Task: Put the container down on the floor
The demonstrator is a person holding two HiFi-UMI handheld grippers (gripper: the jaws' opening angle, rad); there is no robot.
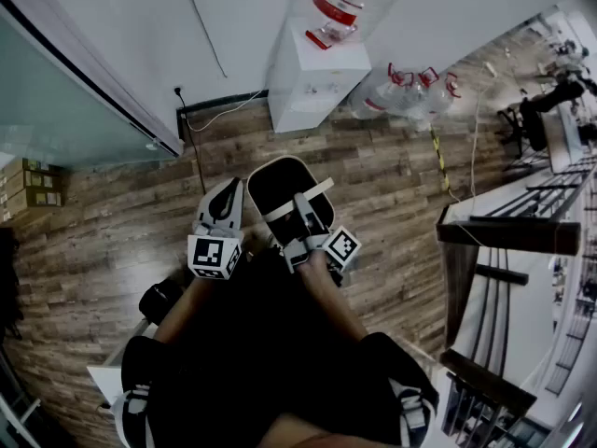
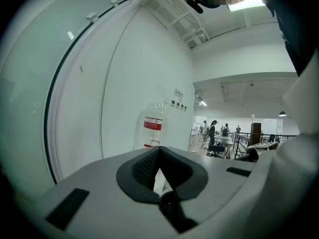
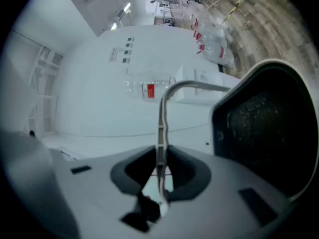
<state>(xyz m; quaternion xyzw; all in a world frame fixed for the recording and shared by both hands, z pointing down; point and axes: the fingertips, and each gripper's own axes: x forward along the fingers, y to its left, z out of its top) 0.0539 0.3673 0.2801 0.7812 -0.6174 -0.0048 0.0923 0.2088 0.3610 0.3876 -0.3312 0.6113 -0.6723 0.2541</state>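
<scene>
The wooden floor (image 1: 112, 222) fills most of the head view, and a white wall (image 1: 140, 26) runs along its far edge. A water dispenser (image 1: 312, 77) stands against that wall, with empty bottles (image 1: 401, 96) lying on the floor just to its right.

The container (image 1: 277, 187), black inside with a pale rim, is over the boards a little in from the far edge, between the dispenser and the person's body. No view shows whether its base touches the floor. In the right gripper view its dark open mouth (image 3: 264, 133) sits just to the right of the jaws.

The right hand-held gripper (image 1: 300, 203) is clenched on the container's handle (image 1: 280, 210). In its own view the thin pale strip (image 3: 162, 128) runs straight up between the two pads, which press on it from both sides (image 3: 160, 173).

The left hand-held gripper (image 1: 224, 199) is just beside the container's left rim and holds nothing. Its jaws are drawn together, leaving only a narrow sliver of light between the pads (image 2: 158, 176).
</scene>
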